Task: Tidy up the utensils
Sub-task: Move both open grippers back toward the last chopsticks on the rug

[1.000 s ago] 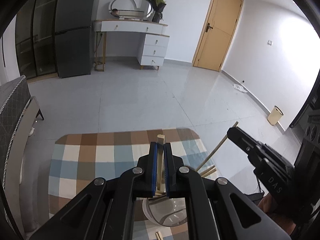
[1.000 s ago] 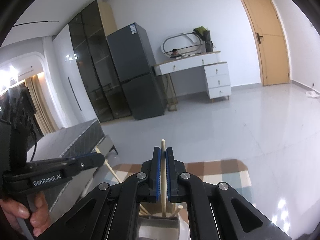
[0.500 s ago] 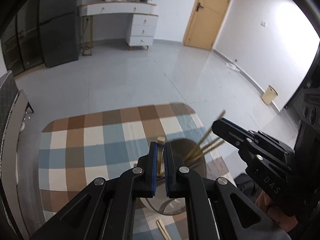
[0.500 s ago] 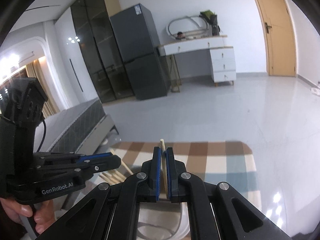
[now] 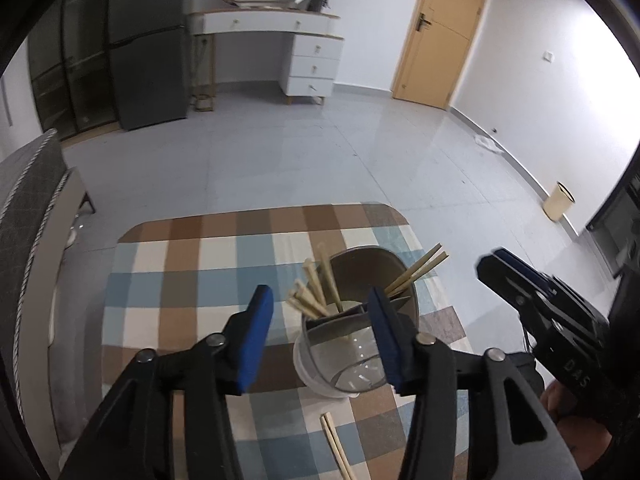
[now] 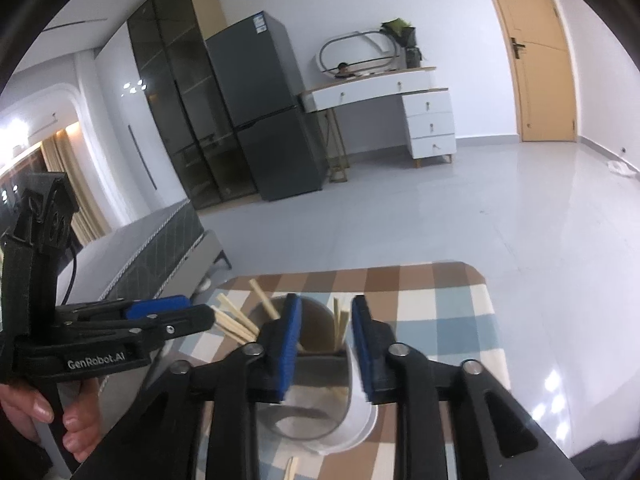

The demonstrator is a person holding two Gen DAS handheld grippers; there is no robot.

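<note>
A grey and white utensil holder [image 5: 352, 340] stands on the checkered tablecloth [image 5: 180, 280] with several wooden chopsticks [image 5: 316, 292] leaning in it. My left gripper [image 5: 320, 312] is open and empty, its blue pads either side of the holder's top. My right gripper [image 6: 326, 324] is open and empty above the same holder [image 6: 320, 412], where chopsticks [image 6: 340, 326] stand between its pads. The right gripper also shows in the left wrist view [image 5: 532, 300], the left one in the right wrist view [image 6: 160, 316]. A loose pair of chopsticks [image 5: 336, 444] lies on the cloth near the holder.
The table's far edge [image 5: 264, 212] drops to a tiled floor. A grey sofa [image 5: 28, 208] stands at the left. A fridge [image 6: 264, 108], a white dresser [image 6: 400, 120] and a door [image 5: 440, 36] are far behind.
Both grippers were shut on a chopstick each. Both have opened, and the chopsticks now stand in the holder. Both views have tilted down toward the holder.
</note>
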